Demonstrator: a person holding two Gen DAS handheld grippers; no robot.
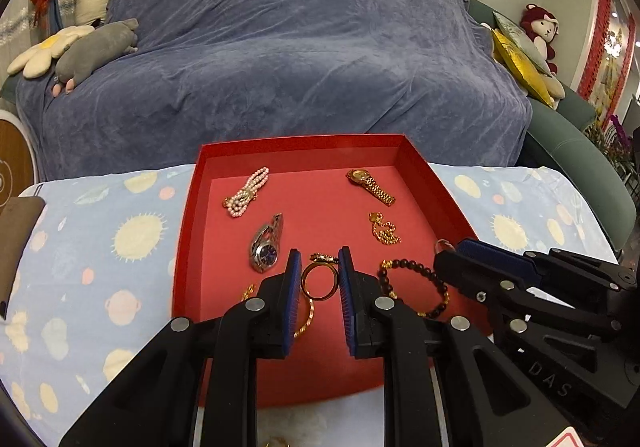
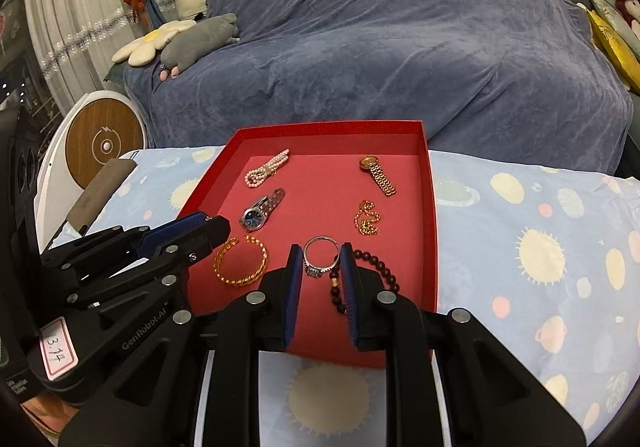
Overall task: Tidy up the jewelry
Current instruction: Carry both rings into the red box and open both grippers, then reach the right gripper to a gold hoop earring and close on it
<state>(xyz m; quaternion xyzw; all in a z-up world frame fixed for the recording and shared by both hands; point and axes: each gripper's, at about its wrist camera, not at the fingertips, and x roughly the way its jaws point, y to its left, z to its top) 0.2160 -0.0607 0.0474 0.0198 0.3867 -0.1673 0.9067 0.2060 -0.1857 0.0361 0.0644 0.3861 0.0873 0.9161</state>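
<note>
The left wrist view shows the left gripper (image 1: 319,279) low in the middle of the frame. Its blue fingers (image 1: 293,287) are nearly closed and pinch a gold ring (image 1: 319,281) between them, over the near part of a red tray (image 1: 188,207). The tray sits on a counter with a light blue cloth (image 1: 100,247) that has suns and planets on it.

In the right wrist view, the right gripper (image 2: 320,275) is also low in the middle. Its fingers (image 2: 295,283) are nearly closed and pinch a silver ring (image 2: 320,255) with a small stone.

Other jewelry lies in the tray. A pearl bracelet (image 1: 245,193) is at the upper left, and a gold watch (image 1: 370,181) is at the upper right. A silver watch (image 1: 266,243) with a blue face lies left of the middle. A gold chain (image 1: 385,229) lies at the right. A dark bead bracelet (image 1: 416,287) is at the lower right. A gold bangle (image 2: 241,261) is at the lower left, near the left gripper's side.

Behind the counter is a sofa under a blue cover (image 1: 280,47).
</note>
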